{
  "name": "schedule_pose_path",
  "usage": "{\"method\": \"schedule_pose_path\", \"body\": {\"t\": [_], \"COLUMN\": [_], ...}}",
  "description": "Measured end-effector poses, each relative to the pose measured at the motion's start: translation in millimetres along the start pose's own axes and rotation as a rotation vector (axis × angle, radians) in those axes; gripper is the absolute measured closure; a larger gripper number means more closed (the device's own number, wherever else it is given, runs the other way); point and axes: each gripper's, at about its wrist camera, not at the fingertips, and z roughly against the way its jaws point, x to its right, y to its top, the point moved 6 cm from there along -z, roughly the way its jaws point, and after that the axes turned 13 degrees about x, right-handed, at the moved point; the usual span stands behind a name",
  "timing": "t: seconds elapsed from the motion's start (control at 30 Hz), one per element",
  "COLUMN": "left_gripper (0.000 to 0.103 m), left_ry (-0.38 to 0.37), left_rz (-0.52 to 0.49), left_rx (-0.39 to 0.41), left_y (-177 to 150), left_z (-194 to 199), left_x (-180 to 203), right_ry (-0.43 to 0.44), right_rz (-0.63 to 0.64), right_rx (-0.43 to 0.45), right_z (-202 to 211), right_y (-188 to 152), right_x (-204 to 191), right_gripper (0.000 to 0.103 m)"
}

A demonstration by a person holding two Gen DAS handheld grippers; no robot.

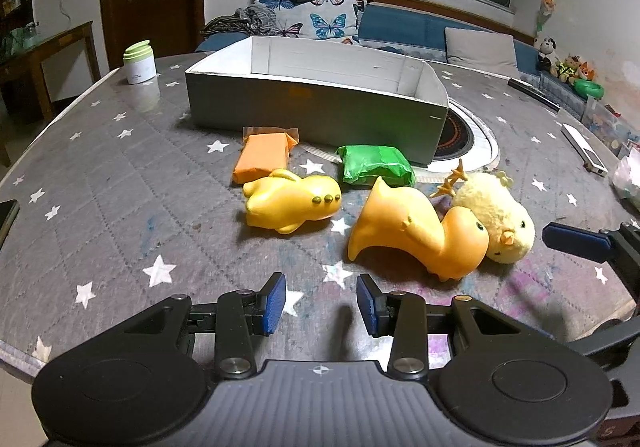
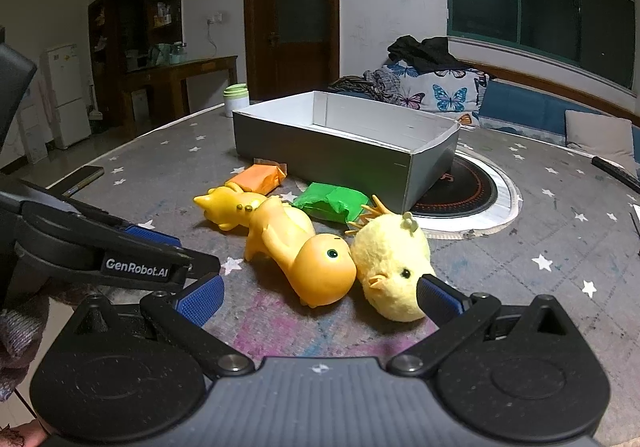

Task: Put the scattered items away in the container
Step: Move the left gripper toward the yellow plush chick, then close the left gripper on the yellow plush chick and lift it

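A grey open box [image 1: 316,107] [image 2: 340,155] stands on the table behind the toys. In front of it lie an orange packet [image 1: 262,158] [image 2: 260,177], a green packet [image 1: 374,165] [image 2: 332,201], a small yellow rubber toy [image 1: 292,203] [image 2: 224,207], a large orange rubber duck [image 1: 416,233] [image 2: 304,251] on its side, and a yellow plush chick [image 1: 498,221] [image 2: 394,263] touching the duck's head. My left gripper [image 1: 321,303] is open and empty, short of the toys. My right gripper [image 2: 320,297] is open wide, its jaws either side of the duck's head and the chick.
A white jar with a green lid [image 1: 139,62] [image 2: 237,100] stands at the table's far left. A round black-and-white hotplate [image 1: 464,139] [image 2: 468,191] sits right of the box. A phone [image 2: 82,179] lies at the left edge. A sofa with cushions is behind the table.
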Motion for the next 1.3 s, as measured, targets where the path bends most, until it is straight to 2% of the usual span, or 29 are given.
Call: {"method": "schedule_pose_path", "body": {"t": [0.17,0.3,0.5,0.73,0.93,0.97,1.07,1.13,1.23,1.3], "left_gripper": [0.062,0.062,0.062,0.062,0.062,0.062,0.062,0.062,0.061,0.061], "left_ry": [-0.015,-0.04,-0.138,-0.278,-0.321,-0.331,-0.363,-0.374,-0.388,-0.412], "left_rz": [0.004,0.004,-0.01,-0.008,-0.039,-0.035,-0.02,-0.007,0.014,0.038], "left_rx": [0.024,0.056,0.09,0.037,-0.015,-0.027,-0.061,-0.083,-0.106,-0.122], "left_y": [8.0,18.1,35.9,54.2,61.4,61.9,61.1,60.6,60.0,60.4], "left_z": [1.7,4.9,10.1,-2.5,-26.7,-28.7,-37.2,-43.5,-52.3,-56.8], "left_x": [1.0,5.0,25.7,57.8,77.5,79.0,82.7,83.6,83.4,83.7], "right_ry": [-0.018,-0.037,-0.079,-0.128,-0.132,-0.13,-0.124,-0.115,-0.1,-0.09], "right_rz": [0.003,-0.022,-0.065,-0.093,-0.109,-0.111,-0.113,-0.116,-0.123,-0.125], "right_rx": [0.002,0.004,0.019,0.008,-0.028,-0.034,-0.048,-0.056,-0.066,-0.072], "right_z": [20.7,21.1,44.4,64.3,48.4,30.3,20.6,20.9,-9.1,-15.9], "right_y": [-15.7,-20.7,-27.2,-42.6,-42.4,-36.6,-33.5,-35.1,-21.9,-19.1], "right_x": [-23.9,-23.1,-27.2,-26.0,-12.3,-0.8,5.0,2.2,34.2,39.3], "right_gripper": [0.0,0.0,0.0,0.0,0.01,0.013,0.023,0.027,0.031,0.032]}}
